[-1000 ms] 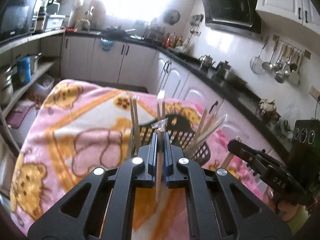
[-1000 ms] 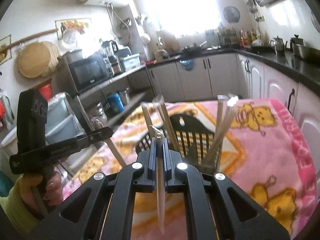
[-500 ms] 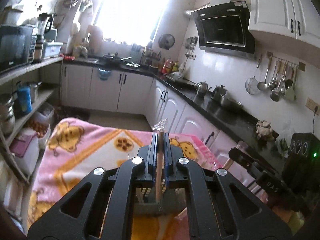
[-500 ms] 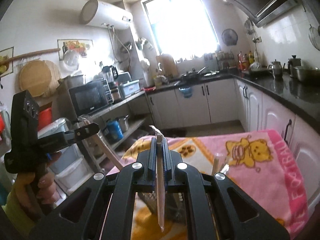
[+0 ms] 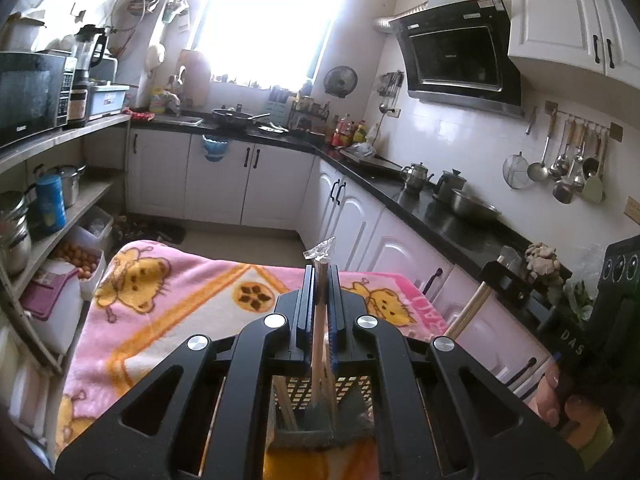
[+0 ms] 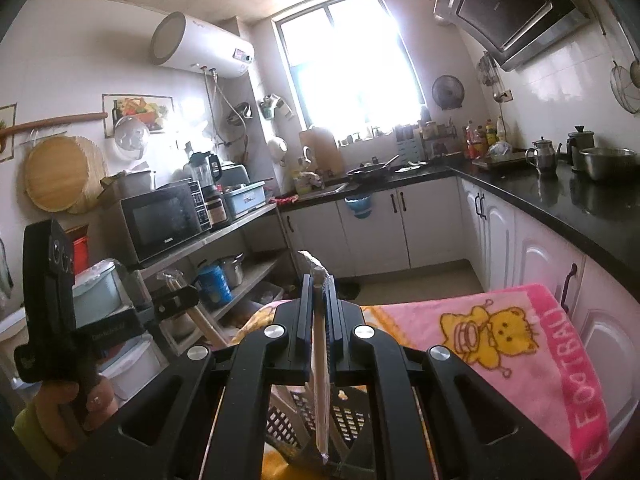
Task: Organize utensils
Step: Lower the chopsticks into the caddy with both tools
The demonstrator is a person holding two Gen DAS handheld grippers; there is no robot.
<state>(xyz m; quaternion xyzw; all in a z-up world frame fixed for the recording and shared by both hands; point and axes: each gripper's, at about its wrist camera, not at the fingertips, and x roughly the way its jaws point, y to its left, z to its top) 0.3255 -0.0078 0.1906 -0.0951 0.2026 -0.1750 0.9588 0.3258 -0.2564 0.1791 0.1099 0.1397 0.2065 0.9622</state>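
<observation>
Left gripper (image 5: 319, 276): clamped on wrapped chopsticks (image 5: 319, 320), above the black basket (image 5: 352, 390).
Right gripper (image 6: 319, 284): clamped on another wrapped pair (image 6: 320, 360).
Basket: seemingly on the pink-blanketed table (image 5: 160, 300).

Pink cartoon blanket (image 5: 168, 292), black microwave (image 6: 164, 220), white water heater (image 6: 200, 46), steel bowl (image 5: 474, 208).
</observation>
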